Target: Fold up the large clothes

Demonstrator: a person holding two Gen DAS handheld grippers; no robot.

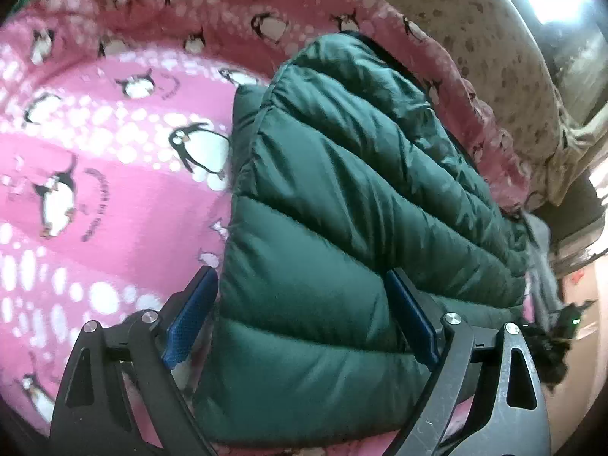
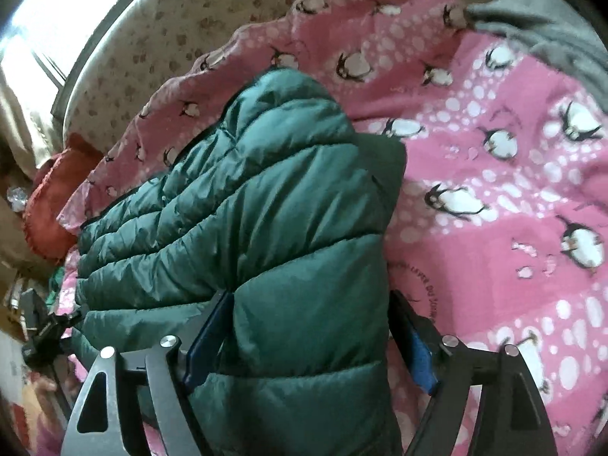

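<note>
Left wrist view shows a big puffy green jacket (image 1: 342, 209) lying on a pink blanket (image 1: 95, 190) with penguins on it. The jacket is dark green and shiny. It has fat rows sewn across it, like soft pillows in a line. It looks folded into a long, thick bundle. The left gripper (image 1: 300, 315) has its jaws wide apart, one on each side of the jacket's near end. The blue pads (image 1: 190, 323) sit by the fabric but do not squeeze it.

Right wrist view shows the same jacket (image 2: 266, 209) from the other side. The right gripper (image 2: 315, 338) has its jaws apart too, with a fat part of the jacket between them. A gray cloth (image 2: 543, 26) lies on the far corner of the blanket (image 2: 494, 190). An orange-red cloth (image 2: 57, 193) sits by the blanket's edge.
</note>
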